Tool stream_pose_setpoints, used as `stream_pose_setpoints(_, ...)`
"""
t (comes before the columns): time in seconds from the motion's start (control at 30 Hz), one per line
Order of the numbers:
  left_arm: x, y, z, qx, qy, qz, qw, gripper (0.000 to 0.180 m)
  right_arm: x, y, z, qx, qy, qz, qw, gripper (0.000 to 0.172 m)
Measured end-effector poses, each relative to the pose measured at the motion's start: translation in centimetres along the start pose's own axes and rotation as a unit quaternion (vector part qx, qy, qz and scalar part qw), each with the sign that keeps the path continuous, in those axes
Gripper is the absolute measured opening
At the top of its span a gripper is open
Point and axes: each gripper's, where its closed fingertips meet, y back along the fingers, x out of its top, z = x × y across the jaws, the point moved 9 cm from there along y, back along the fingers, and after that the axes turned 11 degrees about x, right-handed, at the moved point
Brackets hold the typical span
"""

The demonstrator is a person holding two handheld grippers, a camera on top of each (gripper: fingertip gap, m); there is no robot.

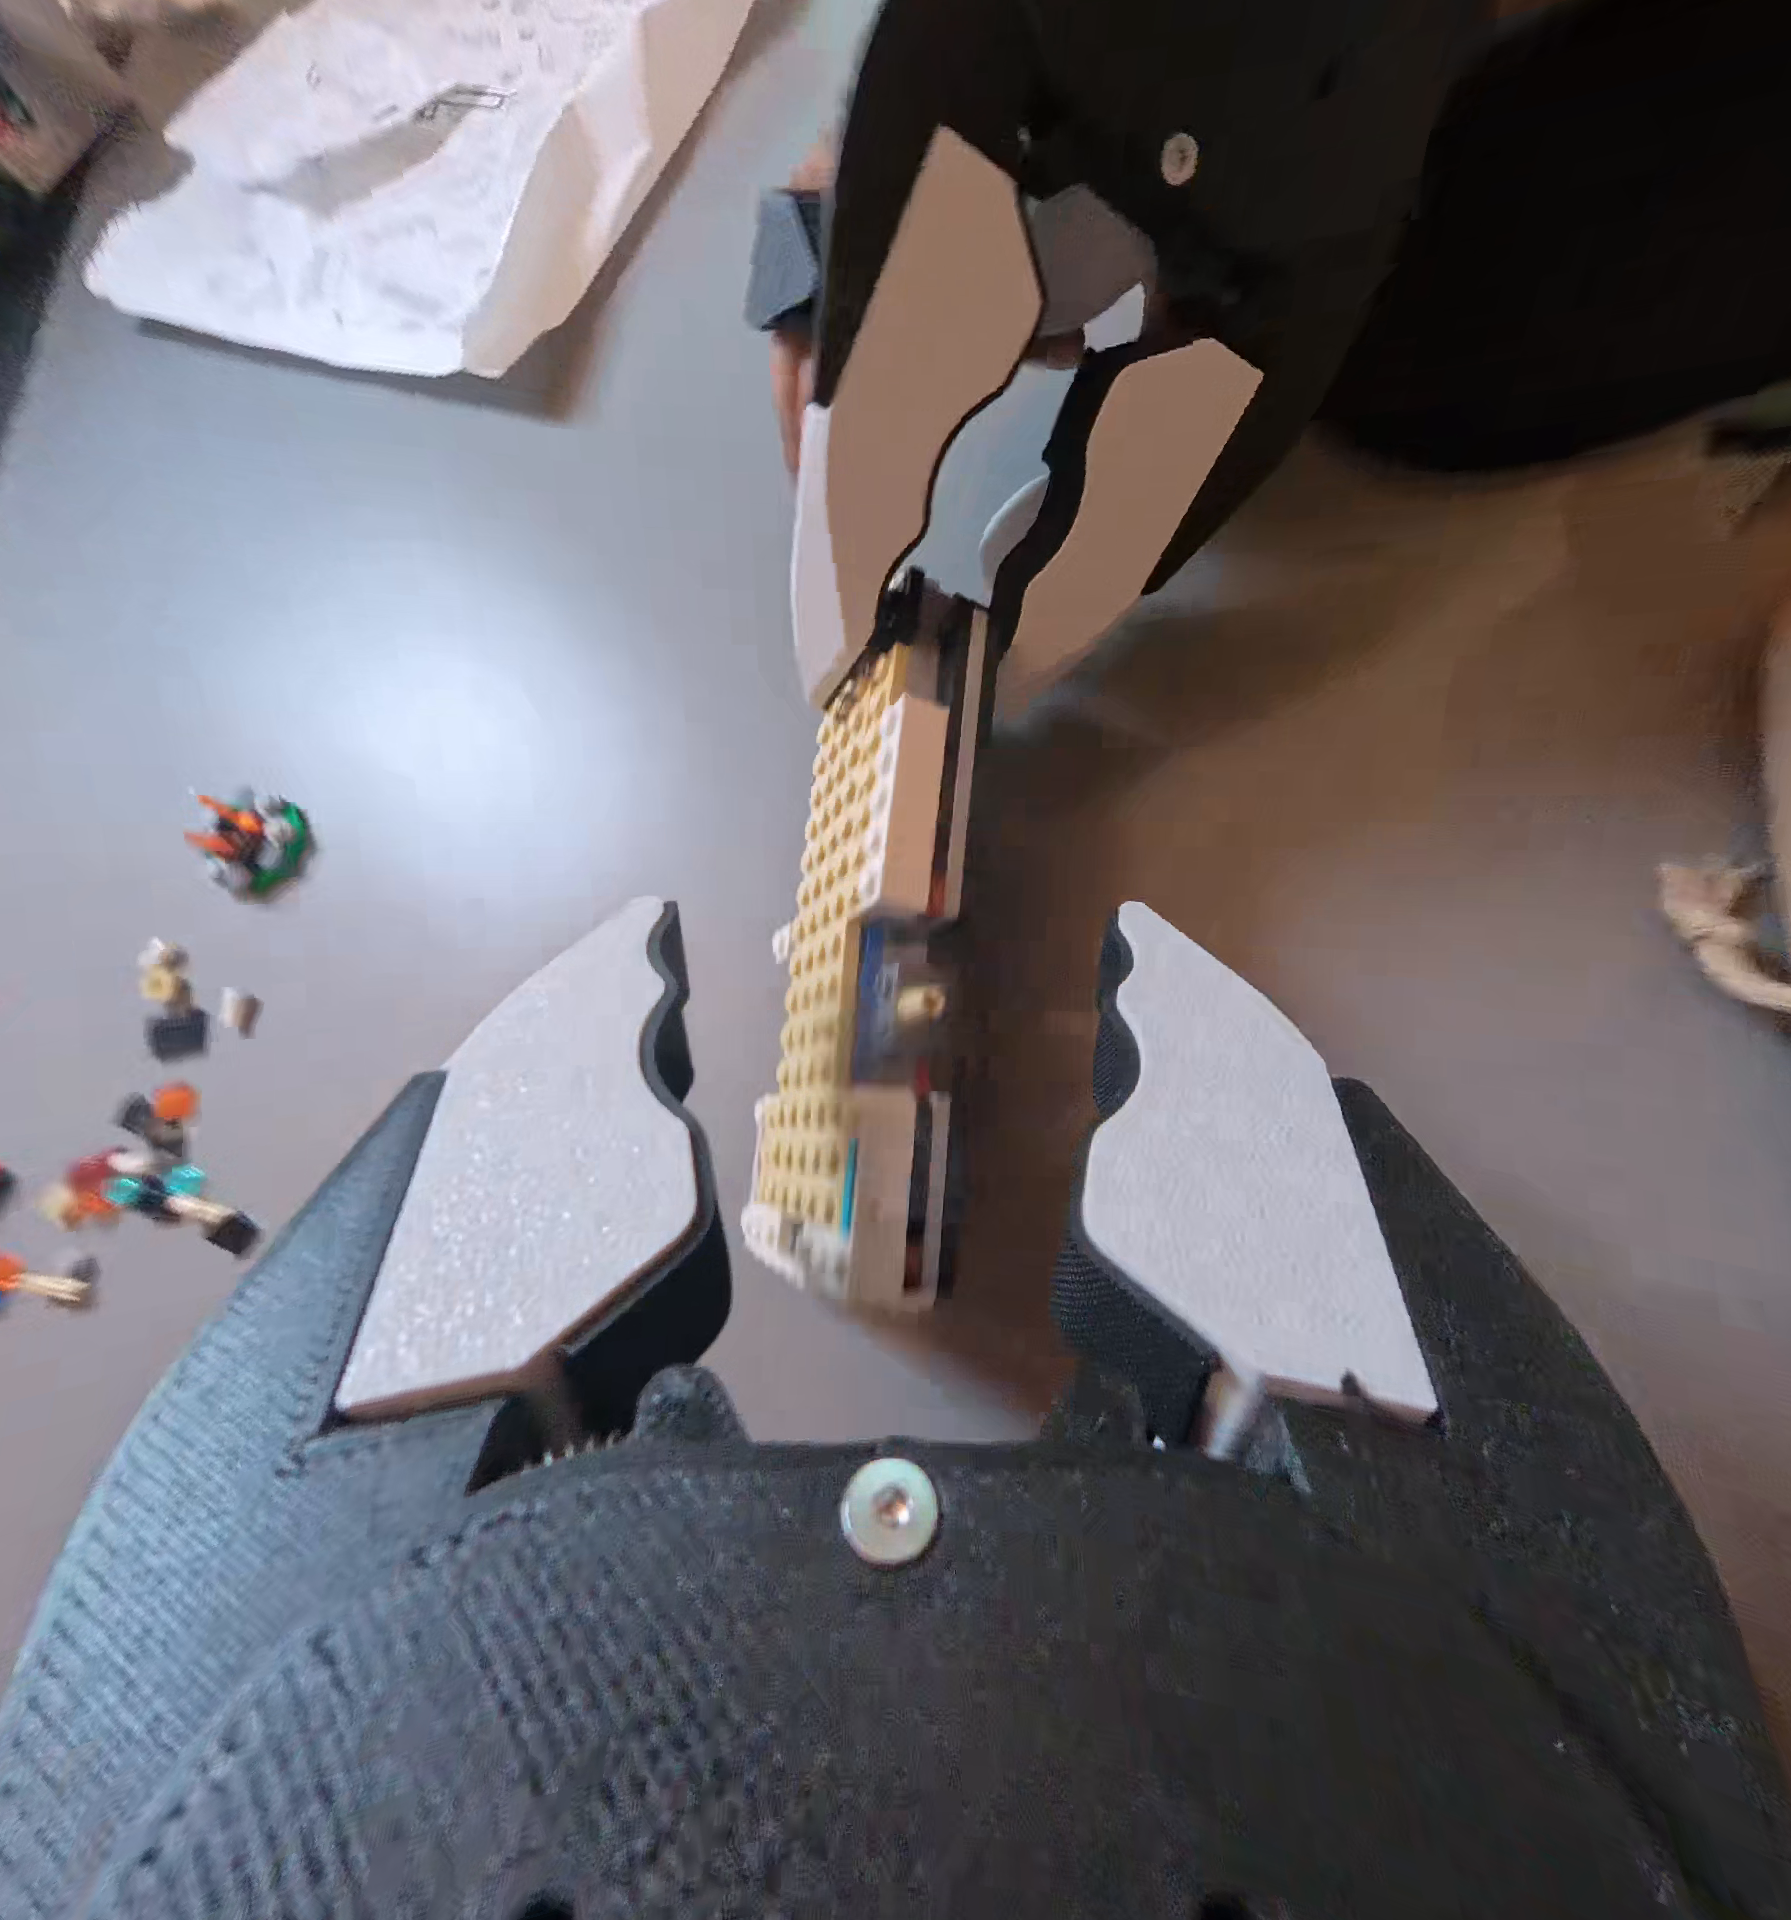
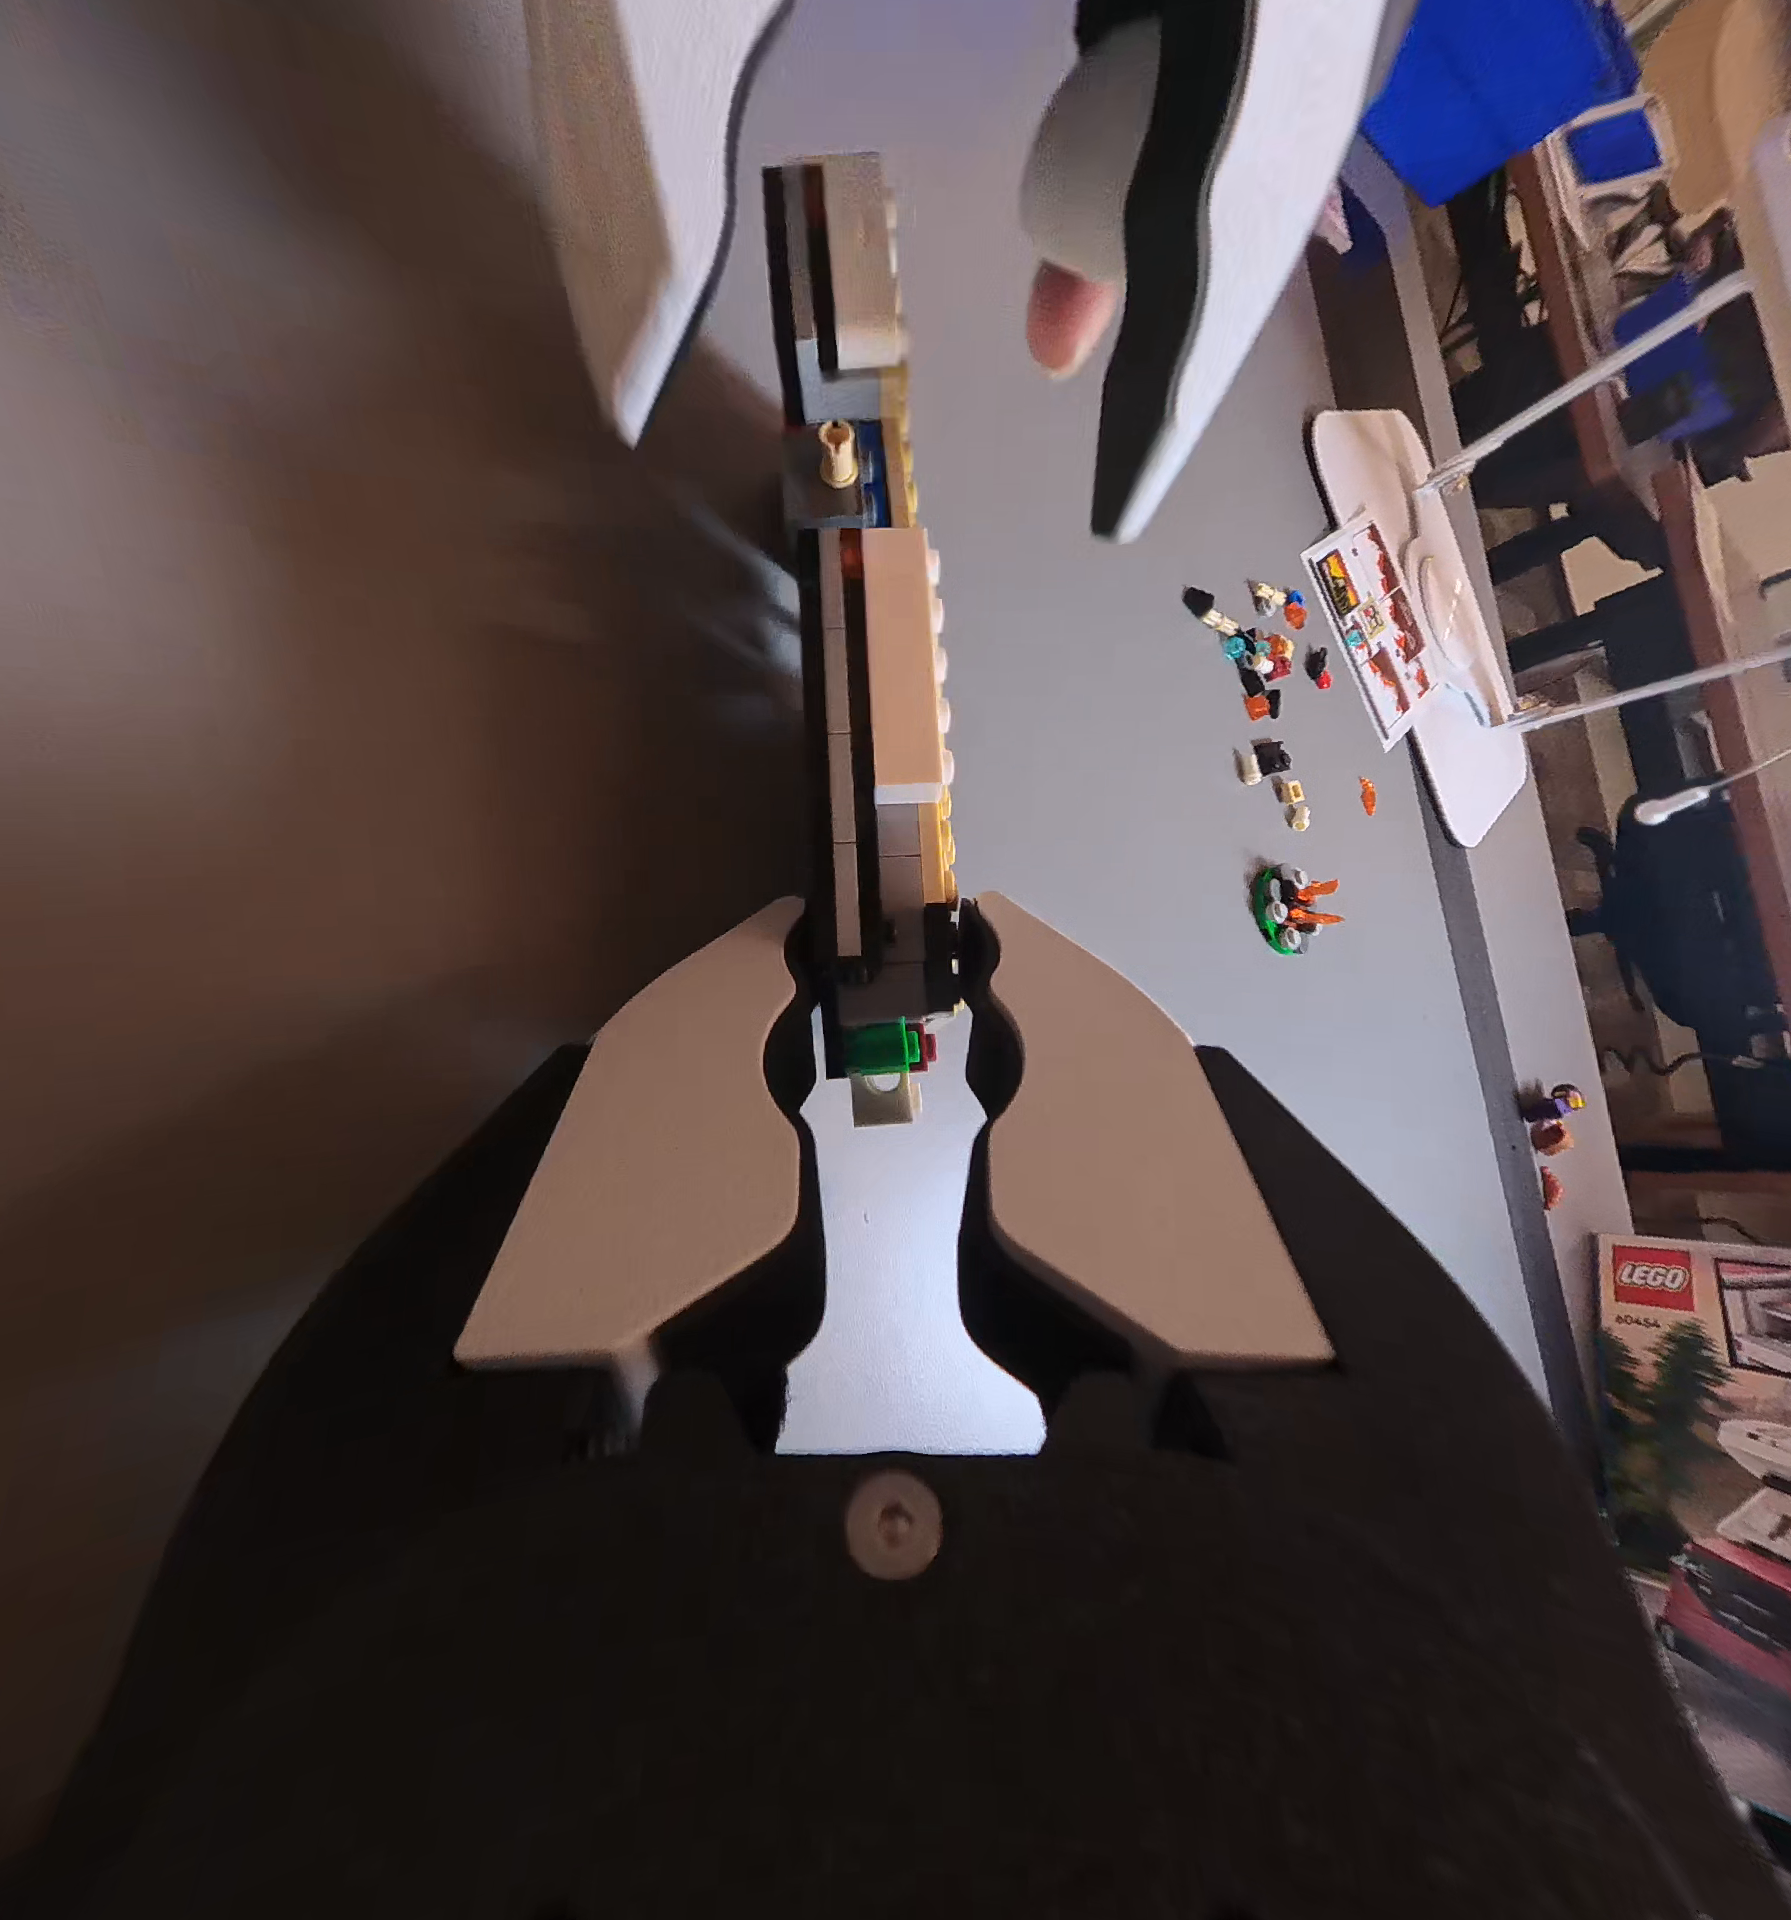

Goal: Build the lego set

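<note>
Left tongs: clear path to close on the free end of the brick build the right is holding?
Probably yes. The left tongs stand open with the brick build already between them, untouched; the right tongs clamp only its far end.

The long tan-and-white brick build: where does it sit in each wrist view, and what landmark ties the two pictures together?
Left wrist view: the brick build runs up the centre, between the open jaws of the left gripper, untouched by them, its far end in the right gripper.
Right wrist view: it rises from the right gripper's jaws, clamped at its near end.
Shared landmark: the green round piece with orange spikes on the grey table.
</note>
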Motion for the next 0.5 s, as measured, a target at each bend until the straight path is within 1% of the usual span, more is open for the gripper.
stream_pose_setpoints(0.1,0.9,-2.1,2.0,0.045,-0.118,-0.038,0.991,0.066,1.1,-0.3,-0.2,0.014,-0.014,-0.009,1.000,0.025)
stream_pose_setpoints(0.17,0.9,-3.0,2.5,0.062,-0.154,-0.063,0.984,0.054,1.3,-0.3,-0.3,0.013,-0.017,-0.010,1.000,0.025)
stream_pose_setpoints(0.23,0.6,-3.3,2.5,0.076,-0.177,-0.072,0.979,0.027,1.4,-0.3,-0.5,0.013,-0.025,-0.002,1.000,0.025)
stream_pose_setpoints(0.3,0.6,-3.1,2.6,0.093,-0.191,-0.066,0.975,0.024,1.3,-0.1,-0.6,0.013,-0.033,0.021,0.999,0.026)
stream_pose_setpoints(0.5,0.6,-2.7,2.7,0.099,-0.187,-0.035,0.977,0.024,0.4,0.8,-0.7,0.005,-0.036,0.074,0.997,0.028)
